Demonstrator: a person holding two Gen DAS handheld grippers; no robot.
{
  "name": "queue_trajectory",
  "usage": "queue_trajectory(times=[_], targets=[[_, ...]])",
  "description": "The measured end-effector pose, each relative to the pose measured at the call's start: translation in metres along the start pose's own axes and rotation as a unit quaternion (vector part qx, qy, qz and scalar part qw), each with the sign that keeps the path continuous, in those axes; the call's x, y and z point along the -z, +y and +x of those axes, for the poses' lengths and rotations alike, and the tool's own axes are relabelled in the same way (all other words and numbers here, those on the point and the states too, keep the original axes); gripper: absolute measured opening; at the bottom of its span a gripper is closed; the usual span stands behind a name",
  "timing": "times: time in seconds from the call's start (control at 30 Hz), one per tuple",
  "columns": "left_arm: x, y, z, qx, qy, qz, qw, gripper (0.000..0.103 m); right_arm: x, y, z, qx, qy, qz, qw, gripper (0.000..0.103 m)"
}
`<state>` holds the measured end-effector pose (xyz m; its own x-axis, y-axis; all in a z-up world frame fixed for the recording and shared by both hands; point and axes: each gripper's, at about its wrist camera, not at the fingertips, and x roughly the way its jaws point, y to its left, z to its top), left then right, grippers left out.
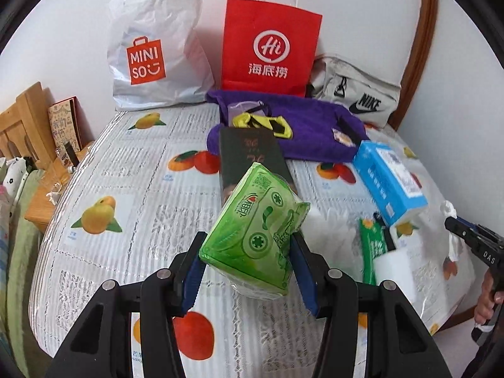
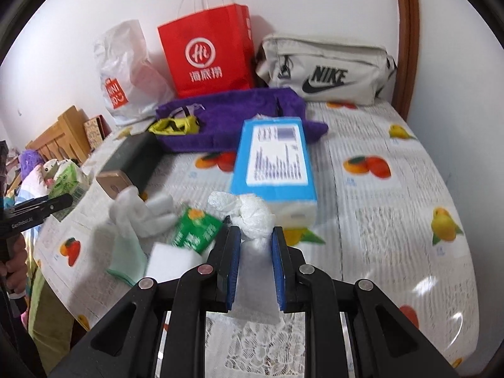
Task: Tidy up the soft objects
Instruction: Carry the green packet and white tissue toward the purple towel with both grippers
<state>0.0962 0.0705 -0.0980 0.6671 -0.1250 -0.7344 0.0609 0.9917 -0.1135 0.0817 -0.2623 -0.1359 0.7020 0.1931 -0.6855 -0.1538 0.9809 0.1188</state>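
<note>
My left gripper (image 1: 249,252) is shut on a green tissue pack (image 1: 255,223) and holds it tilted above the fruit-print table (image 1: 126,157). In the right wrist view my right gripper (image 2: 256,236) is shut on a white knotted cloth bundle (image 2: 255,214), which hangs lifted in front of the blue tissue box (image 2: 274,157). White gloves (image 2: 141,211), a green packet (image 2: 195,230) and a white foam block (image 2: 170,261) lie together on the table to its left. A purple towel (image 1: 299,126) lies at the back.
A white Miniso bag (image 1: 151,53), a red paper bag (image 1: 271,47) and a grey Nike bag (image 2: 324,69) stand along the wall. A dark box (image 1: 249,154) lies by the towel. A wooden bedside stand (image 1: 41,145) sits left of the table.
</note>
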Motion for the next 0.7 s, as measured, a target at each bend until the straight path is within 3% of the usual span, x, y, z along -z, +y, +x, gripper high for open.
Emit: queue_trajectory(times=[0.37,0.7], targets=[[-0.041,-0.011,-0.006,-0.003,-0.018,-0.010,0.9998,0.050,-0.046,0.003,-0.001,-0.016,-0.022,-0.021,0.999,0.020],[-0.077,-0.013,0.019,-0.006,-0.009,-0.035,0.9993,0.051,-0.099,0.000,0.024,-0.038,-0.031,-0.028,0.998,0.020]])
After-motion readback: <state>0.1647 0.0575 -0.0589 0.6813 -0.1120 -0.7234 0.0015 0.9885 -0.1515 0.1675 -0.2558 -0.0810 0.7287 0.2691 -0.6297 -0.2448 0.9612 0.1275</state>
